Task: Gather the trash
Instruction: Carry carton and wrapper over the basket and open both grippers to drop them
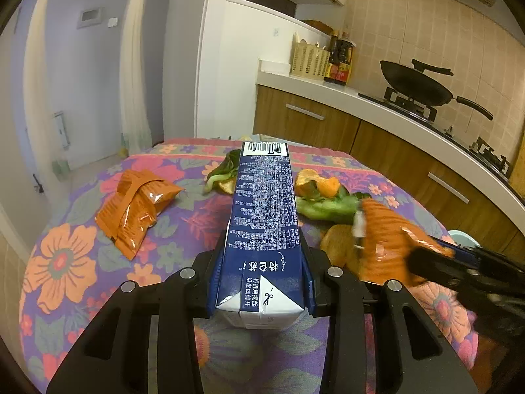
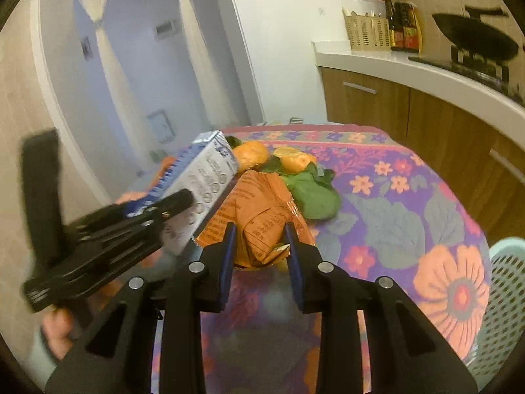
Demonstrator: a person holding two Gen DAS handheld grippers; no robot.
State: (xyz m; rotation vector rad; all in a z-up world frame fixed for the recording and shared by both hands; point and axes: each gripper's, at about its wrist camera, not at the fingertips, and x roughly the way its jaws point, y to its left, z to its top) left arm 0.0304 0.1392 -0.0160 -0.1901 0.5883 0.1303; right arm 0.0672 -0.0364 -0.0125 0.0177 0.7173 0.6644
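1. Blue milk carton [image 1: 265,216]: lifted off table, clamped betw. two fingers, barcode end pointing away.
2. Orange wrapper [image 2: 262,223]: crumpled, pinched betw. two fingers, lifted.
3. 2nd orange wrapper [image 1: 136,208]: flat on floral cloth, left.
4. Orange peels [image 1: 316,184] + greens [image 1: 328,208]: heaped mid-table.

The milk carton [image 1: 264,216] is smooth coated paperboard with a slight sheen. Both orange snack wrappers [image 1: 136,210] [image 2: 262,216] are crinkled, glossy foil-like film. The floral tablecloth [image 2: 410,216] looks like soft matt cloth. The mint laundry-style basket [image 2: 505,298] is perforated plastic. Cabinet fronts [image 1: 387,144] show wood grain with brushed metal handles.
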